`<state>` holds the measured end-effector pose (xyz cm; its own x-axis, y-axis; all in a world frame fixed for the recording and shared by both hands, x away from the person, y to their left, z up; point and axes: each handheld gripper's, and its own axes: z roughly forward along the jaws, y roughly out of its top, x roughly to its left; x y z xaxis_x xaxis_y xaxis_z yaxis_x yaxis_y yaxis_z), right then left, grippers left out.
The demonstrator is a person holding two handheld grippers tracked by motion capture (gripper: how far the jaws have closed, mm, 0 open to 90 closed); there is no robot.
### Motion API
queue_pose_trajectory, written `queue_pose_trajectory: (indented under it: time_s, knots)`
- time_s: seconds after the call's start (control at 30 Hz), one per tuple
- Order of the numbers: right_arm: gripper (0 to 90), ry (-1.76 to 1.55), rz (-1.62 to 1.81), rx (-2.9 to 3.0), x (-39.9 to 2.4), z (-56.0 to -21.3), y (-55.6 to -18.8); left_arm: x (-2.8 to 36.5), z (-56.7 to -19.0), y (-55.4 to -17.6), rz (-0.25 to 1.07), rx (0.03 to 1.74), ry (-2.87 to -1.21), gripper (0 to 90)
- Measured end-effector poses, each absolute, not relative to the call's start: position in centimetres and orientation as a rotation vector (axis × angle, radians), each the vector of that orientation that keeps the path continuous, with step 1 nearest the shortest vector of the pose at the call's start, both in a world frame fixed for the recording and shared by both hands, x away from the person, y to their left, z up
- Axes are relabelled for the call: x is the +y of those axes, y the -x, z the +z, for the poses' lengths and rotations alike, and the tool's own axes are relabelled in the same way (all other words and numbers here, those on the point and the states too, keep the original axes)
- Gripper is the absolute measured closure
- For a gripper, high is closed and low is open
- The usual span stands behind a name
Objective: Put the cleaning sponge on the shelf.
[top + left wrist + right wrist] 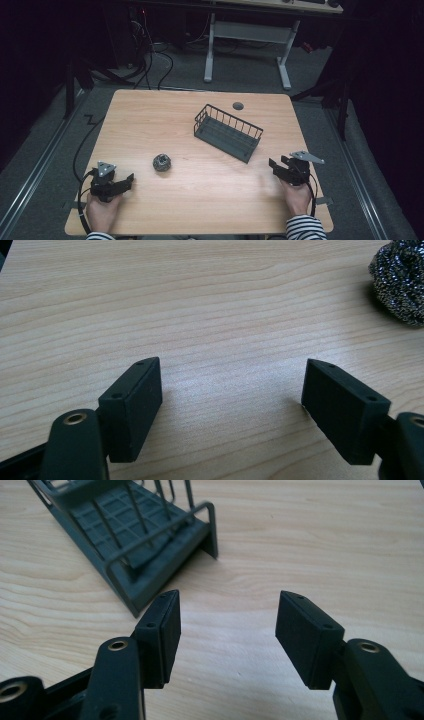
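High view: a wooden table [200,200] carries a dark wire basket [228,132] right of centre, set at an angle, and a steel-wool scouring ball [162,162] left of centre, well apart from the basket. The left gripper [126,181] sits at the near left corner in the person's left hand [102,210], its jaws pointing right toward the ball but not reaching it. The right gripper [278,163] sits at the near right in the right hand [298,197], just beside the basket's near end, not touching it.

Left gripper view: the 2 black jaws stand spread apart with bare wood between them, gripping nothing. The scouring ball [402,282] lies at the upper right, ahead of the jaws.

Right gripper view: the 2 jaws are parted and empty. The basket [135,540] lies ahead to the upper left, its corner near the left jaw's tip, with nothing visible inside it.
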<state>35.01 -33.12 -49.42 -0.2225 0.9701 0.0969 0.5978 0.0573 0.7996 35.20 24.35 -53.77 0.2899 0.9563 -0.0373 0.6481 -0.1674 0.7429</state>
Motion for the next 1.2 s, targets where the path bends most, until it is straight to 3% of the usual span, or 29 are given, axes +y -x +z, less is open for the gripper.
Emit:
queue_pose_trajectory:
  time_s: [0.7,1.2]
  knots:
    - [45.7,-1.467,1.077,1.888,-30.0,-43.7,-38.8,24.3,-53.8,-35.3,0.600,1.436,-1.904,24.8]
    - [45.0,-1.542,0.955,1.908,-28.4,-43.0,-44.0,24.2,-53.8,-35.4,0.608,1.434,-1.912,24.7]
